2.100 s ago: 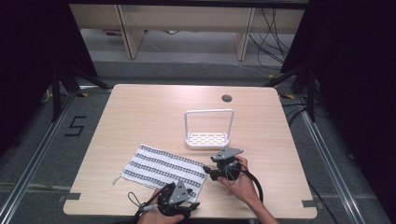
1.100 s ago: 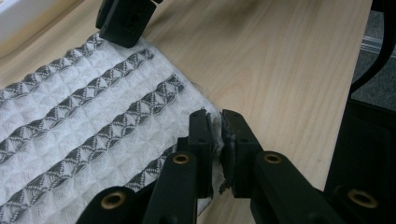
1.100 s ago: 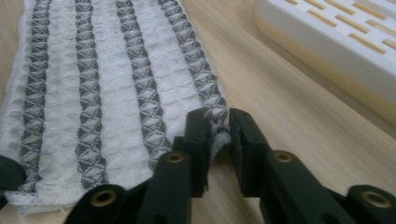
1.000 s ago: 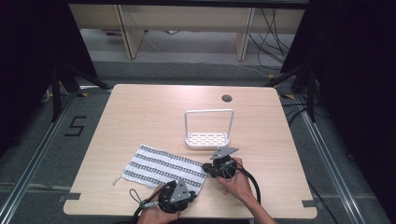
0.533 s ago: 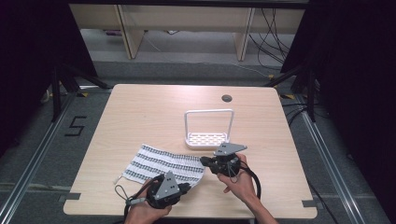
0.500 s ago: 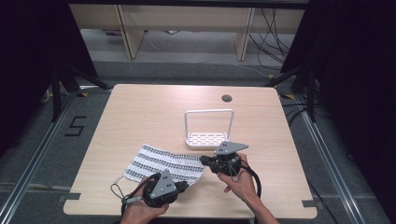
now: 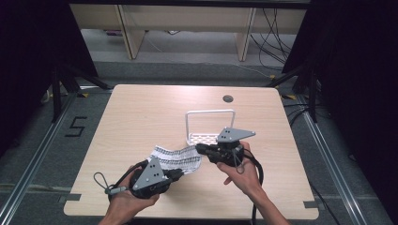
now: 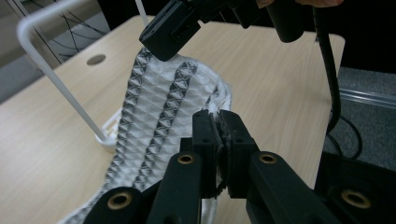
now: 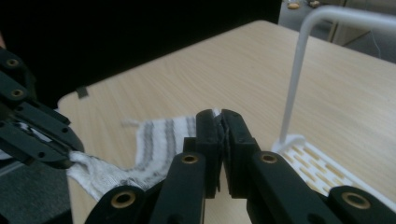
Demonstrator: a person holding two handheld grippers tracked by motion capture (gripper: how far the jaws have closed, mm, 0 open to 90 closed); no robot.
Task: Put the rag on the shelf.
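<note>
A white cloth with grey-black stripes [image 7: 176,157] hangs lifted above the wooden table [image 7: 141,117], held at two corners. My left gripper [image 7: 177,173] is shut on the cloth's near corner; in the left gripper view the cloth [image 8: 159,107] runs away from the closed jaws of my left gripper [image 8: 219,122] up to the other gripper [image 8: 168,32]. My right gripper [image 7: 199,149] is shut on the far corner, just in front of the white rack [image 7: 210,123]. In the right gripper view a thin edge of cloth [image 9: 159,140] sits between the pressed jaws of my right gripper [image 9: 219,122].
The white wire rack [image 9: 303,84] with a slotted base stands at the table's middle right. A round cable hole [image 7: 228,99] lies beyond it. Black cables trail from both grippers toward the table's front edge.
Both grippers have risen from the table, lifting the cloth with them. The cloth, flat on the table before, now hangs bunched between them.
</note>
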